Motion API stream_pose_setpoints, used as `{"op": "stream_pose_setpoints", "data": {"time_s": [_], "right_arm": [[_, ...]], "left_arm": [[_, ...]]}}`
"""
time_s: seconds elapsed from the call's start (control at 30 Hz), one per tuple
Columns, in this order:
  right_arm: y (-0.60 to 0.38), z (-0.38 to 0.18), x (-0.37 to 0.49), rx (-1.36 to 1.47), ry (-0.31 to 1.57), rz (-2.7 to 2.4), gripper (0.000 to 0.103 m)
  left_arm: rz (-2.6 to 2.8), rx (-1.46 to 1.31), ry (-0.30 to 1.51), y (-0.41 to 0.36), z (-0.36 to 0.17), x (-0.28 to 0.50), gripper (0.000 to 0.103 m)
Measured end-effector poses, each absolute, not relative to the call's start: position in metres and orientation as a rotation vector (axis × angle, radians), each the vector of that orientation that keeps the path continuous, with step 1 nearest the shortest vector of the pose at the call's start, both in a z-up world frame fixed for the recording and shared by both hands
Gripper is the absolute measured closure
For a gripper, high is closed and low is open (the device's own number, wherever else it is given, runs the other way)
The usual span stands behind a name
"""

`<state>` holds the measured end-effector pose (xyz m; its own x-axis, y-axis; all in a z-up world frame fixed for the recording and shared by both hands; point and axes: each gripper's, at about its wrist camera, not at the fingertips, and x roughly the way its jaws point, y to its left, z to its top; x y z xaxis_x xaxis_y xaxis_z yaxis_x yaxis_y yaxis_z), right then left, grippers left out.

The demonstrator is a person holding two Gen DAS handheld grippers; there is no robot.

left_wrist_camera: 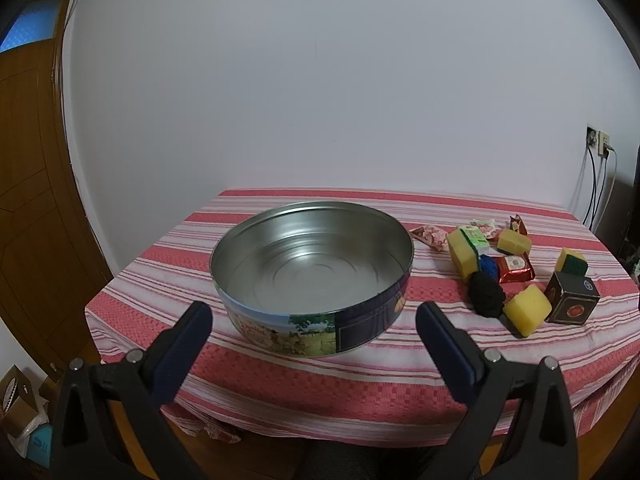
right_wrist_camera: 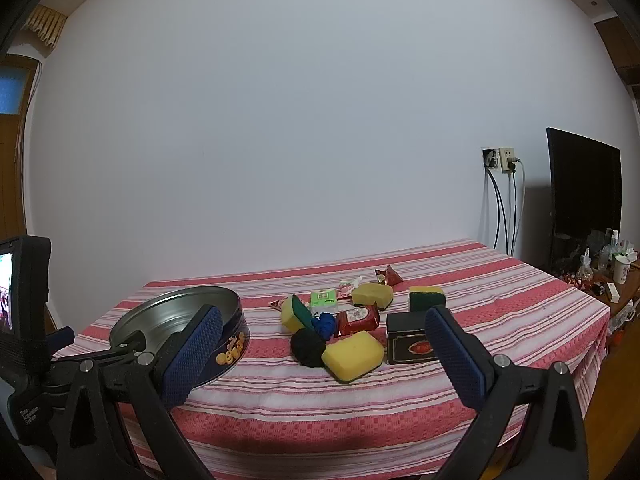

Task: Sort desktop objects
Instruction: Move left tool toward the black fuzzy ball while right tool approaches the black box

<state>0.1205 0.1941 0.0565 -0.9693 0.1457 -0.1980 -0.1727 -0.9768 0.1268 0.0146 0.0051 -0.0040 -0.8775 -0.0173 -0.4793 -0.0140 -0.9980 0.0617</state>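
A round metal tin [left_wrist_camera: 312, 276] stands open and empty on a table [left_wrist_camera: 280, 376] draped in a red-and-white striped cloth, while a cluster of small objects lies just to its right. The left gripper [left_wrist_camera: 314, 316] hangs over the near table edge with its blue-padded fingers [left_wrist_camera: 188, 344] spread wide on either side of the tin's front wall, touching nothing. The right gripper [right_wrist_camera: 324, 338] is likewise spread wide and empty, level with the pile seen beyond it. In that pile, a yellow sponge [right_wrist_camera: 353, 355] sits nearest the front edge, touching a black ball of yarn [right_wrist_camera: 307, 346] on its left and close to a dark square box [right_wrist_camera: 410, 344] on its right. Behind them lie a blue ball of yarn [right_wrist_camera: 325, 325], a red foil packet [right_wrist_camera: 357, 319] and a yellow-and-green scouring sponge [right_wrist_camera: 294, 312] propped at a tilt. Further back are a green-labelled packet [right_wrist_camera: 325, 298], another yellow sponge [right_wrist_camera: 372, 294], a green-topped sponge [right_wrist_camera: 427, 298] and a few small sweet wrappers [right_wrist_camera: 389, 276]. A plain white wall [right_wrist_camera: 280, 120] fills the background, with wall sockets [right_wrist_camera: 500, 159] and a dark screen [right_wrist_camera: 584, 196] at right, and a wooden door [left_wrist_camera: 36, 168] at left.
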Motion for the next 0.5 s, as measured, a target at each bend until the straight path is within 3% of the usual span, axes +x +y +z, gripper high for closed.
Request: {"op": "stream_pose_setpoints", "data": {"time_s": [0.5], "right_arm": [[0.218,0.049,0.118,-0.295,0.206,2.897,0.0]], "left_arm": [[-3.072,0.851,-0.141,0.033,-0.016,0.006,0.0]]}}
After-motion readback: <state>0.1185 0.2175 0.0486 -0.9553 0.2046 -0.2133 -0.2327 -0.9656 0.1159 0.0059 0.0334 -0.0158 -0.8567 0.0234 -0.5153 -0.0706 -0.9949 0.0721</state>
